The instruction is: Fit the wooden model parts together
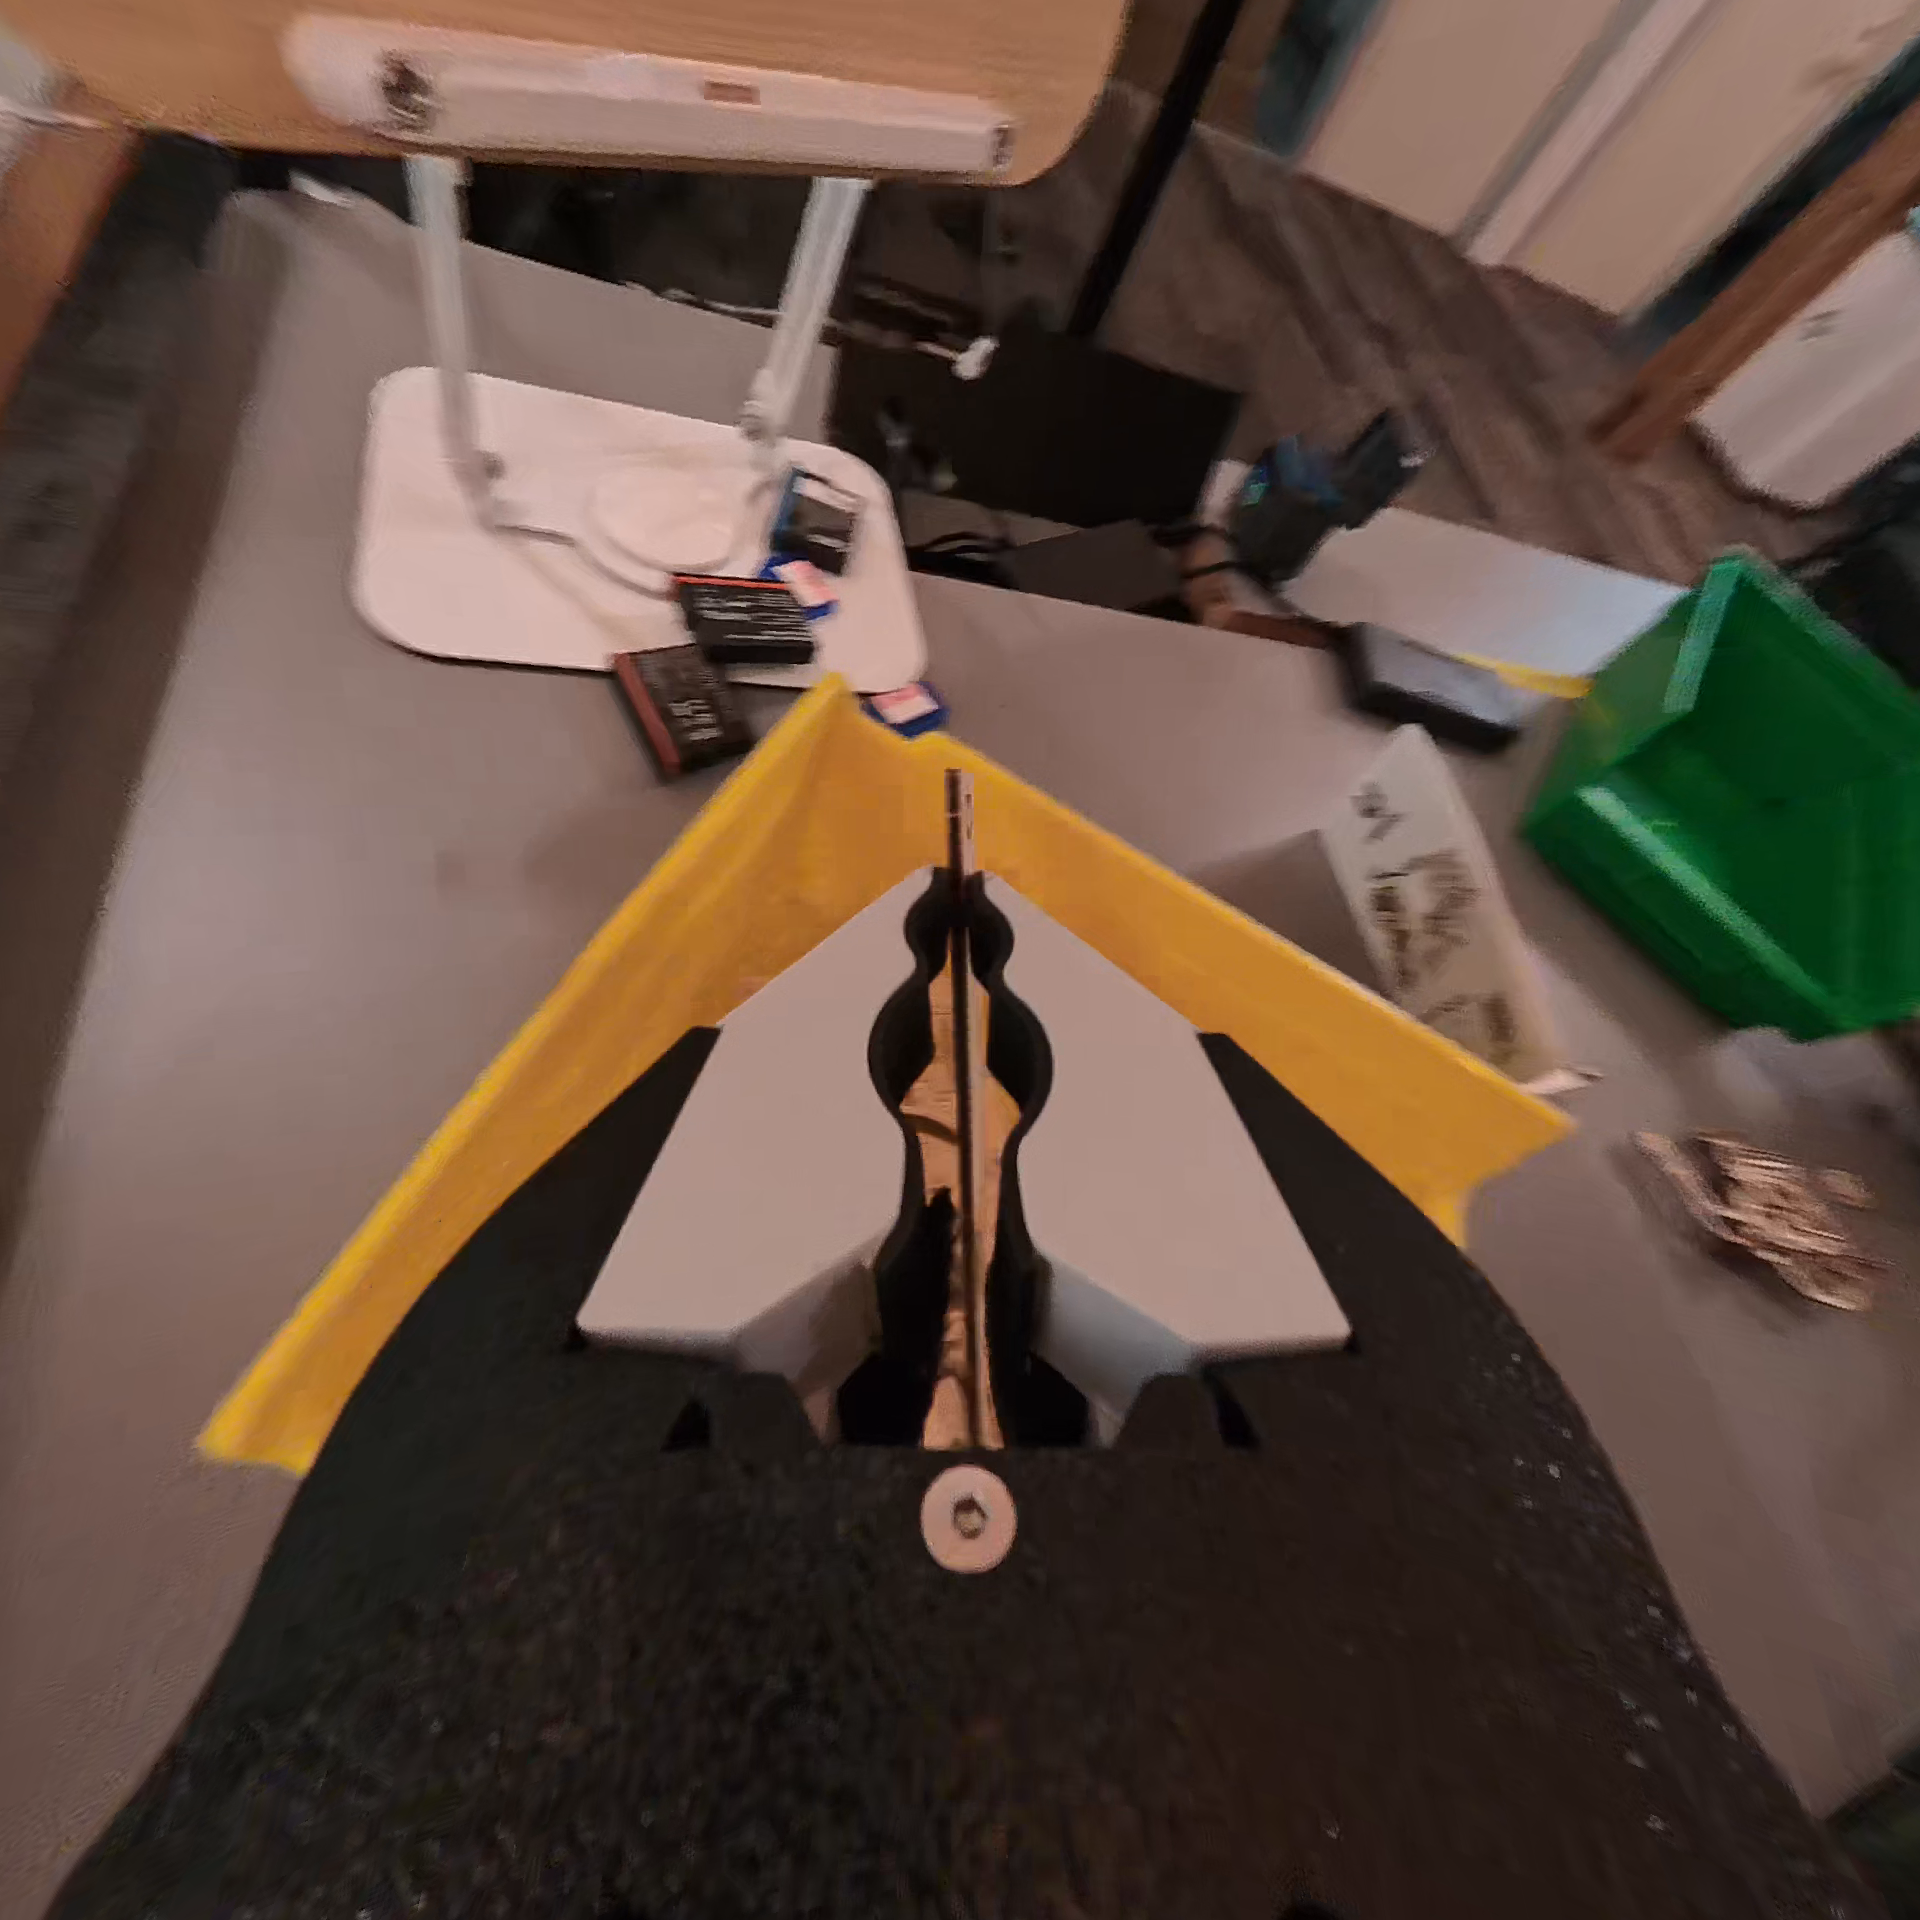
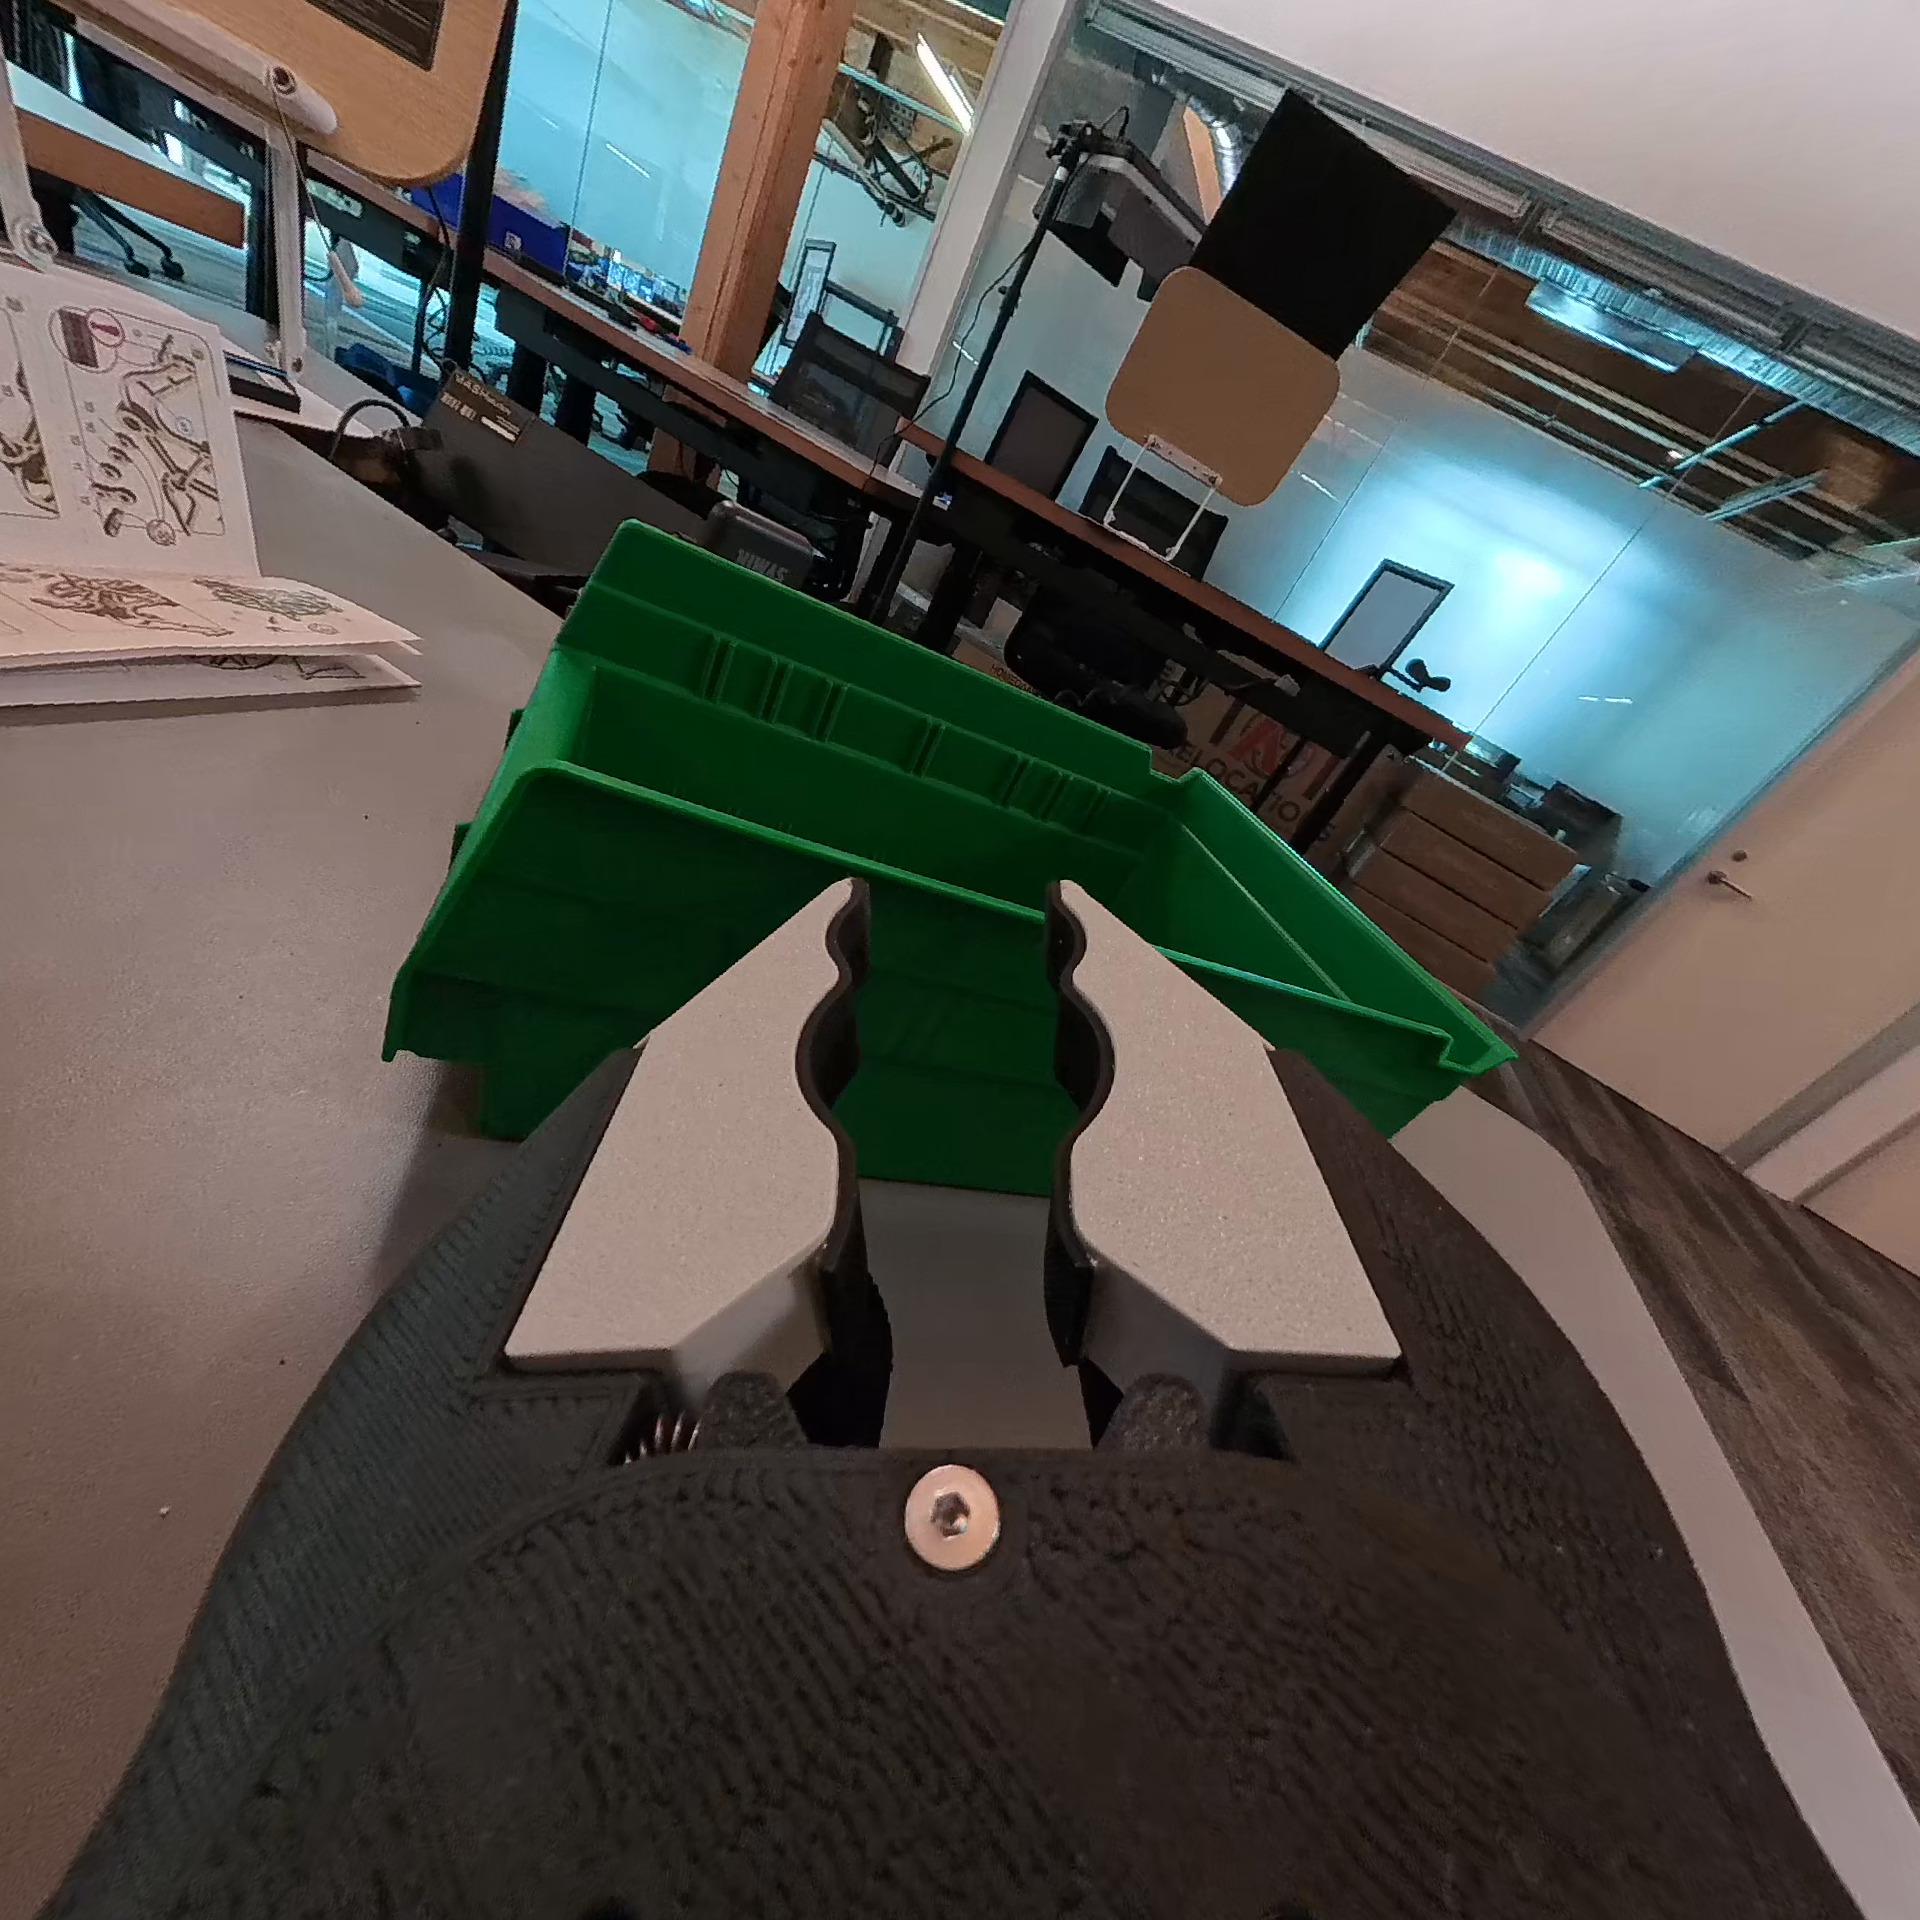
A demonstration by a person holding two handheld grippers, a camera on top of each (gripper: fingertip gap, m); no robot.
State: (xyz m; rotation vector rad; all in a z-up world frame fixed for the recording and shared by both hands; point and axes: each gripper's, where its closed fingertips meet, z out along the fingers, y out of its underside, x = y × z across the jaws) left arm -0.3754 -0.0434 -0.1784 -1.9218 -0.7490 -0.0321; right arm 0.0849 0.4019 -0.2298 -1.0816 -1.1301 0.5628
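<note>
Left gripper [image 1: 961, 894]: one; jaws closed tight on a thin wooden model part [image 1: 958, 1101], held edge-on above the table.
Wooden part, look: flat, pale tan, dark along its narrow edge; its tip stood just past the fingertips. Outline could not be made out.
Yellow guard [image 1: 727, 935]: one, V-shaped, around the left fingers.
Right gripper [image 2: 954, 904]: one; jaws apart by a moderate gap, holding nothing, pointed at the bin's near wall.
Table [image 1: 312, 935]: one grey top under both grippers.
Loose wooden pieces [image 1: 1766, 1226]: one small blurred heap on the table, right of the left gripper; count not readable.
Instruction sheets [image 2: 125, 468]: two seen, one propped upright, one lying flat.
Green bin [image 2: 831, 748]: one, beyond the sheets.
Black battery-like blocks [image 1: 743, 621]: three, near the lamp base.
White lamp base [image 1: 499, 551]: one, farthest back.
</note>
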